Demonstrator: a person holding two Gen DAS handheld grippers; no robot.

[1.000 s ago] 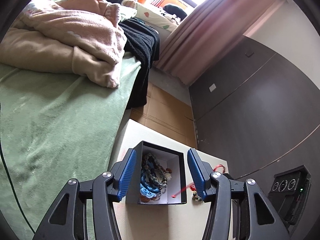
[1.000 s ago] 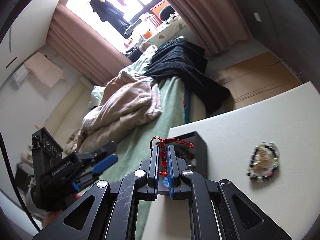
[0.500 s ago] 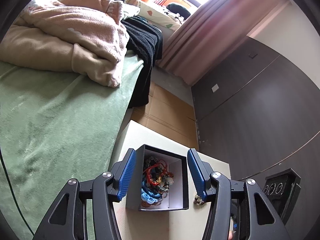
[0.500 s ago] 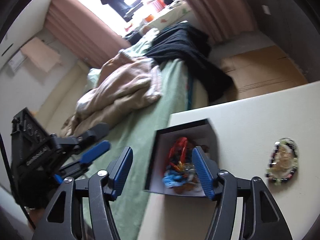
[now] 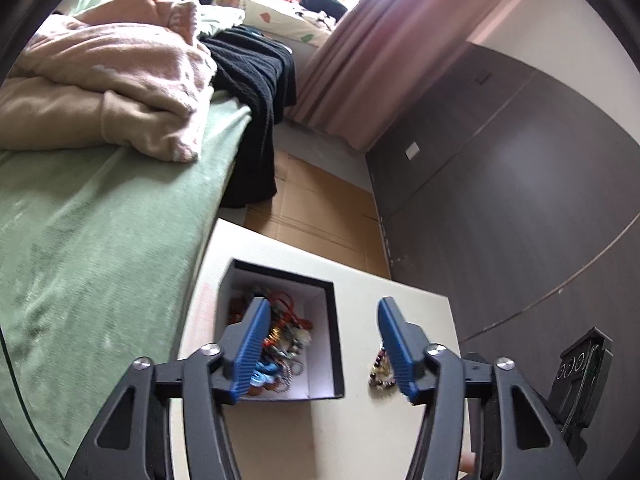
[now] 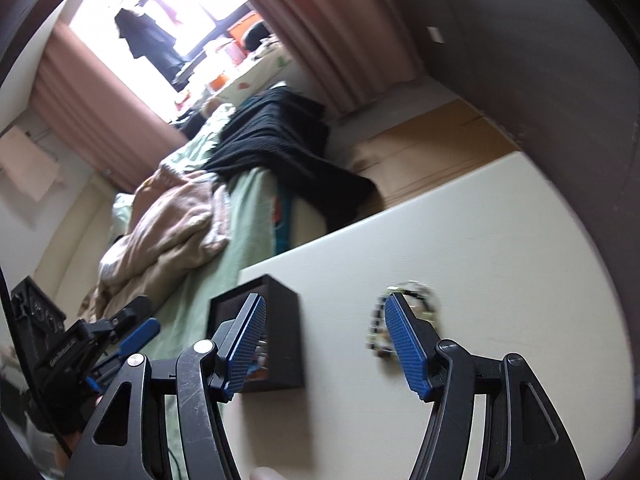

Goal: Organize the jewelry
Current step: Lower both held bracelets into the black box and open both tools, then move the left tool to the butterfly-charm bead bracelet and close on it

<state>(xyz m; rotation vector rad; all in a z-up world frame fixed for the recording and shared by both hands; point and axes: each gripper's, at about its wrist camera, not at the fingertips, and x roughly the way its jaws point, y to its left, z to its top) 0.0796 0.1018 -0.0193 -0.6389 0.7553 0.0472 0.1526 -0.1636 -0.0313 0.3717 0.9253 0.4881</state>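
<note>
A black box [image 5: 334, 320] with a white inside stands on the white table [image 5: 360, 432] and holds a heap of jewelry [image 5: 286, 340], with red cord on top. A beaded bracelet [image 5: 378, 372] lies on the table right of the box. My left gripper [image 5: 320, 344] is open and empty, above the box's right wall. My right gripper [image 6: 324, 346] is open and empty, between the box [image 6: 280, 344] and the bracelet [image 6: 416, 300]; its right finger [image 6: 404, 344] covers part of the bracelet.
A bed with a green cover [image 5: 92, 248], a pink blanket [image 5: 120, 80] and black cloth [image 5: 256, 80] runs along the table's left side. A dark wardrobe wall [image 5: 500, 200] stands to the right. Cardboard [image 5: 320, 208] covers the floor beyond the table. The left gripper also shows in the right wrist view [image 6: 132, 332].
My right gripper opened and let the red cord piece drop into the box, then moved right towards the bracelet. My left gripper shifted right, off the box's centre.
</note>
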